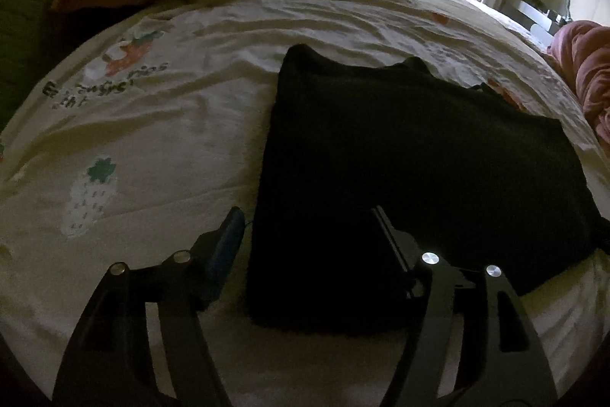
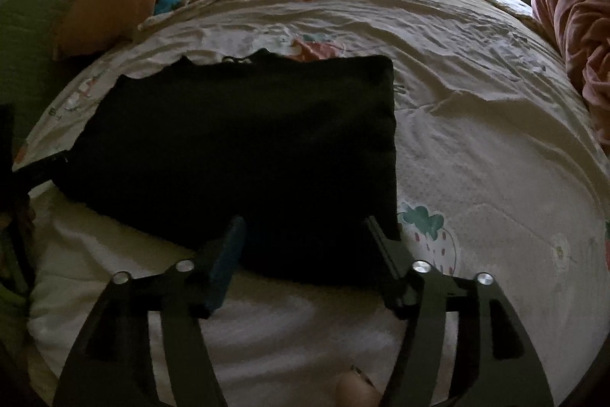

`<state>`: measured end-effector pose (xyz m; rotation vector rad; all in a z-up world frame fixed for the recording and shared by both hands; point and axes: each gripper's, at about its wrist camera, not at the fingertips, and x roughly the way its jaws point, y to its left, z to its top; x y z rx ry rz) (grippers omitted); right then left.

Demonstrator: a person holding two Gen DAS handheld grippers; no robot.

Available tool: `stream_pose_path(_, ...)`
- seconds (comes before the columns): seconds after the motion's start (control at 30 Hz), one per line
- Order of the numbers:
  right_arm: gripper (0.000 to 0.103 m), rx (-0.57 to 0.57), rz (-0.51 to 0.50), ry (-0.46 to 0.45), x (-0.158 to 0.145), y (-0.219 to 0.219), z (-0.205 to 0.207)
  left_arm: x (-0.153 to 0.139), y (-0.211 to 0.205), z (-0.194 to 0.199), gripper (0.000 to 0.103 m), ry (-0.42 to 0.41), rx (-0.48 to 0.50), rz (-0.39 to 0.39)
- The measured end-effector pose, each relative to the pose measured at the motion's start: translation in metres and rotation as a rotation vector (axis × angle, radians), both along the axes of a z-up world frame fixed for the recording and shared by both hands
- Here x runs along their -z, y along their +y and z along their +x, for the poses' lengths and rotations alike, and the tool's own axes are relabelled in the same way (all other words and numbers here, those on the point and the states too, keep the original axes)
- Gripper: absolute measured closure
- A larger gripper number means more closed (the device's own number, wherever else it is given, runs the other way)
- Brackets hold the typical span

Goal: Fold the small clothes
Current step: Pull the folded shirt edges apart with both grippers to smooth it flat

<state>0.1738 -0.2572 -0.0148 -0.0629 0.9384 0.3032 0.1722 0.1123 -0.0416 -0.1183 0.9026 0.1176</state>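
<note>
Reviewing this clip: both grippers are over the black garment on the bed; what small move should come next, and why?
Probably lower both and pinch the near edge. The left gripper and right gripper are open, nothing held, and the garment lies flat, only partly folded.

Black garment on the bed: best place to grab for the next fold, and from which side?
Take the black garment by its two near corners, coming in from the near edge. It lies flat as a rectangle on the bedspread. The open left claw straddles its near left edge; the open right claw frames the near right corner.
</note>
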Motion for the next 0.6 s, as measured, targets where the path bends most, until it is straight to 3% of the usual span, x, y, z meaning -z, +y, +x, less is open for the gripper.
stream_pose_path(0.17, 0.033, -0.016, 0.007, -0.029, -0.012, 0.01, -0.008, -0.003, 0.006, -0.011, 0.038, 0.008, 0.0, -0.02)
stream_pose_path(0.27, 0.019, -0.032, 0.012, -0.048, -0.018, 0.019, -0.012, -0.004, 0.012, -0.017, 0.033, 0.017, -0.004, -0.03)
stream_pose_path(0.37, 0.018, -0.06, 0.016, -0.061, -0.024, 0.033, -0.015, -0.007, 0.02, -0.024, 0.032, 0.011, -0.019, -0.038)
stream_pose_path(0.6, 0.014, -0.148, 0.021, -0.08, -0.032, 0.074, -0.02, -0.016, 0.045, -0.033, 0.019, -0.013, -0.073, -0.059)
